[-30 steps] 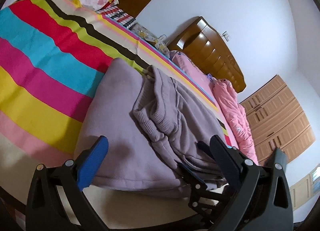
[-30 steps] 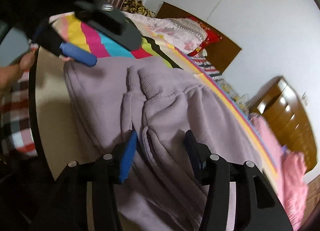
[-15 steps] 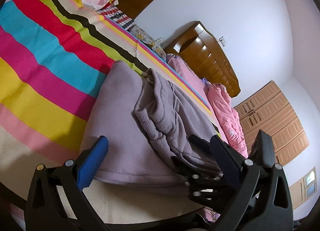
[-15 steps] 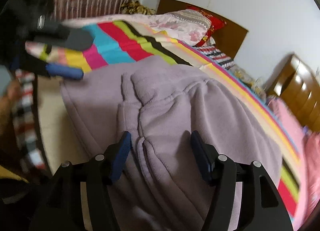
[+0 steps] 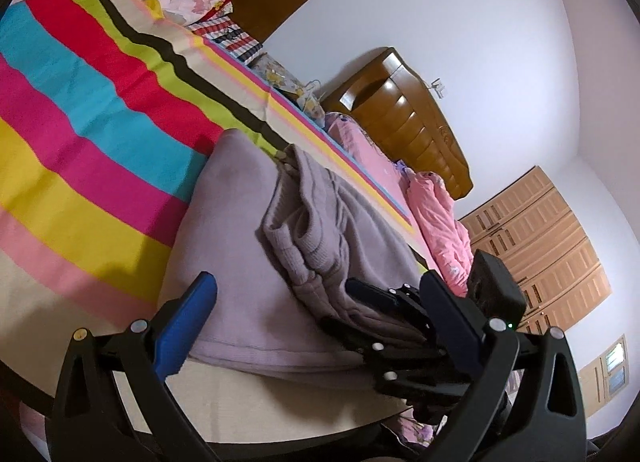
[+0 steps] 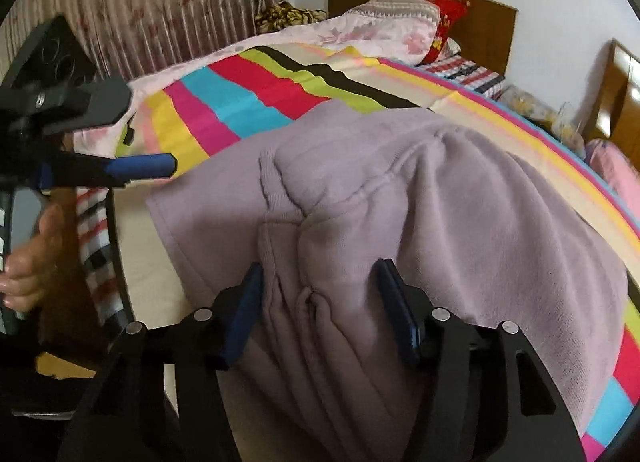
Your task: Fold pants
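Observation:
Lilac pants (image 5: 248,262) lie folded on a striped bed, their ribbed cuffs stacked on top. In the right wrist view the pants (image 6: 460,201) fill the middle, bunched into creases. My right gripper (image 6: 318,274) has a thick wad of this cloth between its blue pads, and its jaws are closing on it. From the left wrist view, the right gripper (image 5: 344,304) clamps the layered edge at the pants' near right. My left gripper (image 5: 316,282) stands wide open over the near hem with nothing gripped. The left gripper (image 6: 132,133) also shows at the far left, held by a hand (image 6: 28,274).
The striped bedsheet (image 5: 80,121) covers the bed, with pillows (image 6: 400,17) at a wooden headboard (image 6: 488,25). A pink jacket (image 5: 436,213) lies past the pants, beside a wooden cabinet (image 5: 404,117). A wardrobe (image 5: 540,246) and a curtain (image 6: 168,5) line the walls.
The right gripper has rolled and tipped, so the bed looks more level. Its jaws widened a little, then narrowed on the cloth. The left gripper has barely moved.

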### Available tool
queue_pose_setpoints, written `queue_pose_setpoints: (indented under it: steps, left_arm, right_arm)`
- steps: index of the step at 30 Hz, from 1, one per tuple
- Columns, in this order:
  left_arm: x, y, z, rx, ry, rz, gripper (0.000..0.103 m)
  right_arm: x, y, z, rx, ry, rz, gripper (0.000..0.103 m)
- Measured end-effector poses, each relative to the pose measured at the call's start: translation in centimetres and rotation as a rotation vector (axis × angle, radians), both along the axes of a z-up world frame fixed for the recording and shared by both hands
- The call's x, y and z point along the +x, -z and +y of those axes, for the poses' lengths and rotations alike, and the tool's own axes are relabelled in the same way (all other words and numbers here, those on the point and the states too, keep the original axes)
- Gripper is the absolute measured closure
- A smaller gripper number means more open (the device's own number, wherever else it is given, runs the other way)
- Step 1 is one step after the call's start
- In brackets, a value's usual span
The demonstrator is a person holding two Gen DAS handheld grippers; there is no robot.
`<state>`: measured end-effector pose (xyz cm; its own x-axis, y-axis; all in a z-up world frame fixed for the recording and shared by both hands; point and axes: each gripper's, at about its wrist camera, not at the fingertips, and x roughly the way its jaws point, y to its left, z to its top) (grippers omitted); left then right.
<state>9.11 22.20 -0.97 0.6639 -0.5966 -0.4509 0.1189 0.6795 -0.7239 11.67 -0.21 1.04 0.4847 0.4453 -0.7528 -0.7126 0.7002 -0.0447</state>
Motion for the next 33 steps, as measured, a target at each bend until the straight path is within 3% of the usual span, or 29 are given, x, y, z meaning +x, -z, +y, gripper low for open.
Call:
queue_pose_setpoints:
  steps: [4, 6, 8, 9, 11, 12, 15, 17, 21, 22, 23, 24, 25, 27, 28, 29, 33]
  left_arm:
    - [0.7, 0.5, -0.7, -0.006, 0.024, 0.024, 0.002]
    - [1.2, 0.8, -1.2, -0.013, 0.045, 0.040, 0.002]
    - [1.5, 0.6, -1.5, -0.025, 0.070, 0.043, 0.002]
    - [1.7, 0.4, -1.7, -0.031, 0.080, 0.040, 0.002]
    - [2.4, 0.0, -1.8, -0.050, 0.106, 0.037, 0.002]
    - [2.8, -0.2, -1.8, -0.061, 0.117, 0.039, 0.002]
    - [6.3, -0.5, -2.3, -0.138, 0.189, 0.073, 0.002]
    - [8.6, -0.7, -3.2, -0.147, 0.237, 0.119, 0.002]
    - [12.6, 0.1, -6.9, -0.065, 0.347, 0.272, 0.002]
    - [13.4, 0.5, -8.2, -0.022, 0.373, 0.314, 0.002]
    - [13.9, 0.9, -9.2, 0.069, 0.374, 0.341, 0.003]
    - [14.2, 1.2, -9.8, 0.136, 0.368, 0.361, 0.012]
    - [14.3, 1.7, -10.2, 0.219, 0.350, 0.381, 0.027]
    - [13.7, 1.9, -9.6, 0.250, 0.335, 0.356, 0.041]
    - [13.6, 2.0, -9.1, 0.233, 0.331, 0.348, 0.048]
    - [13.2, 2.2, -8.6, 0.202, 0.330, 0.340, 0.049]
    - [12.5, 3.1, -7.3, 0.130, 0.324, 0.299, 0.052]
  right_arm:
    - [-2.2, 0.9, 2.1, -0.129, -0.005, -0.164, 0.046]
    - [-2.2, 0.7, 1.9, -0.127, 0.008, -0.165, 0.065]
    - [-1.6, 0.1, 0.6, -0.043, 0.024, -0.136, 0.083]
    - [-1.3, -1.0, -0.8, 0.063, 0.051, -0.105, 0.084]
    - [-1.7, -2.6, -2.3, 0.169, 0.050, -0.139, 0.085]
    - [-2.3, -3.5, -2.5, 0.167, 0.038, -0.191, 0.085]
    - [-3.1, -4.1, -2.5, 0.143, 0.025, -0.235, 0.085]
    - [-4.1, -3.8, -2.1, 0.093, 0.017, -0.285, 0.085]
    - [-7.0, -2.5, -0.2, -0.033, -0.011, -0.429, 0.085]
    - [-7.3, -2.1, 0.2, -0.066, -0.012, -0.461, 0.085]
    - [-7.6, -1.6, 0.6, -0.100, -0.016, -0.484, 0.085]
    - [-7.8, -1.3, 0.6, -0.113, -0.024, -0.482, 0.085]
    - [-8.1, -1.4, 0.3, -0.099, -0.028, -0.470, 0.083]
    - [-9.1, -2.5, -1.6, -0.043, -0.015, -0.472, 0.071]
    - [-9.7, -3.0, -2.8, -0.021, 0.011, -0.497, 0.047]
    - [-10.6, -3.7, -4.9, 0.029, 0.058, -0.537, 0.036]
    - [-12.3, -3.9, -12.6, 0.176, 0.240, -0.475, 0.034]
